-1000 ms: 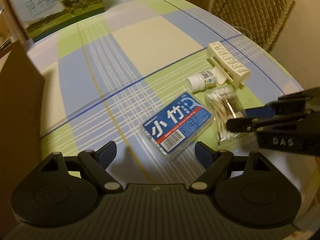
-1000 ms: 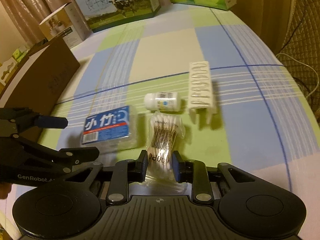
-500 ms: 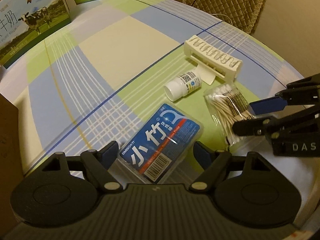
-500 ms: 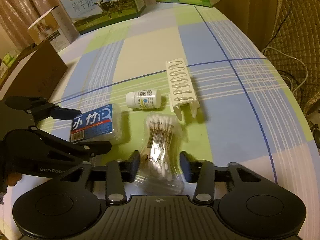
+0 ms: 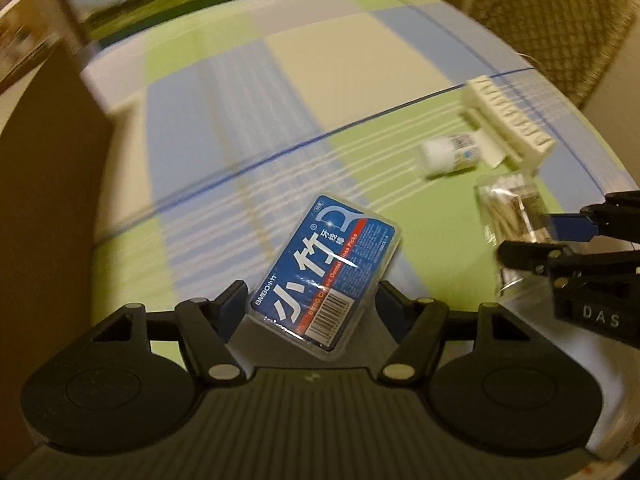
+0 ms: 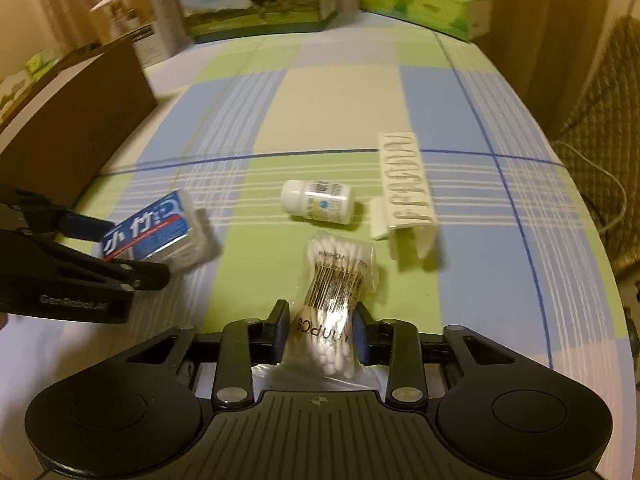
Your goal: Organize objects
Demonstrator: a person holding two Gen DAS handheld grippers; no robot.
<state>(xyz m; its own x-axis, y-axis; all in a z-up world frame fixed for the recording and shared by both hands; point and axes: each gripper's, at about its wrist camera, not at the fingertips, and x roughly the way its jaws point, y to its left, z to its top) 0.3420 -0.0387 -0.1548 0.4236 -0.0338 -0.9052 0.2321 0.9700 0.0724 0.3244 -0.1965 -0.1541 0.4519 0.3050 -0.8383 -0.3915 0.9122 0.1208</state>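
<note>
**Step in hand:** pick-up, both hands at once, one item each.

**Left tool**: its jaws have just been closing and now pinch the dental floss pick box, a clear case with a blue label. The box sits skewed between the pads, its far end tipped up off the counter by the look of the right wrist view; the grip seems made, or very nearly so.

**Right tool**: jaws have likewise just been closing on the cotton swab bag, a soft clear packet. The pads squeeze its near end; the far end still lies on the cloth.

**Places, taken from the white pill bottle**, lying on its side:
- Swab bag: just in front of it, on the near side.
- Floss pick box: well to its left, towards the brown cardboard box.
- White plastic rack: just beside it on the right; whether they touch cannot be told.

**Next move, as judged:** lift each item clear and carry it to a container, probably the cardboard box at the left edge. The skewed floss box calls for a firm hold, as it could pivot. The bag is limp and will sag, so it needs height before it crosses the bottle.

**Remaining:** bottle and rack untouched.
</note>
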